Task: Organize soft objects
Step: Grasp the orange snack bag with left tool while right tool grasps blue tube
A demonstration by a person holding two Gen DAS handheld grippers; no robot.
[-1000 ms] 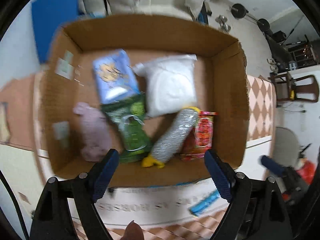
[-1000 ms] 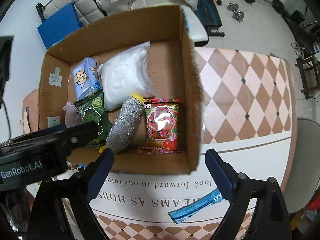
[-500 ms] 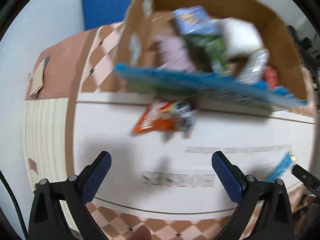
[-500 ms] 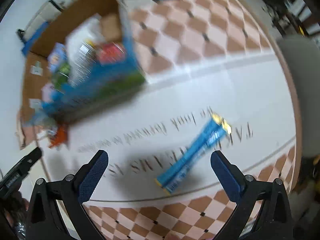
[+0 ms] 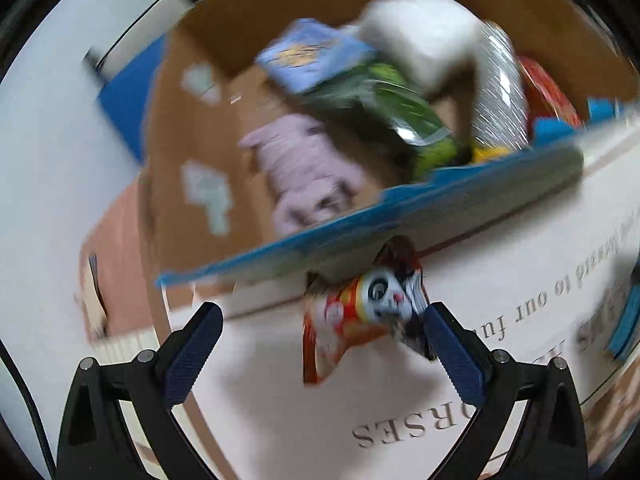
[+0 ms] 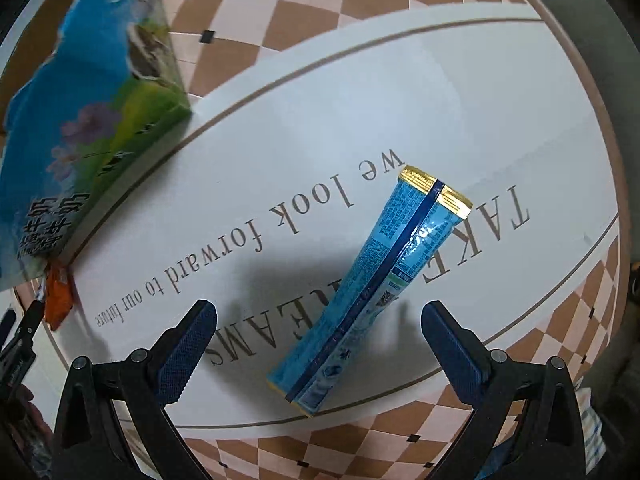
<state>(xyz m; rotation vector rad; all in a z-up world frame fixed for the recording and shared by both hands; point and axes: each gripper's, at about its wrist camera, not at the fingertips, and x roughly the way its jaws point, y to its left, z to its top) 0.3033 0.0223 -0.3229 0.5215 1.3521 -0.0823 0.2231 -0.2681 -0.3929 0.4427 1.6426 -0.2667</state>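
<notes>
Both tongs are gaping empty: right tongs are hovering over the blue packet lying mid-desk (light, crinkly, slippery; pinch across its middle); left tongs are nearing the orange packet beside the box.

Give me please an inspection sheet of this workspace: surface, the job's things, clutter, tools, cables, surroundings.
Surface: white mat with printed words and a brown-checked border.
Job's things: cardboard box holds a pink soft toy, a blue packet, a green packet, a white bag, a silvery roll and a red packet. An orange snack bag lies on the mat against the box front. A long blue packet lies apart on the mat.
Clutter: nothing seen.
Tools: left tool open, orange bag near its right finger; right tool open around the near end of the long packet, touching nothing.
Cables: black cable at the left edge.
Surroundings: grey chair; the rest blurred.
</notes>
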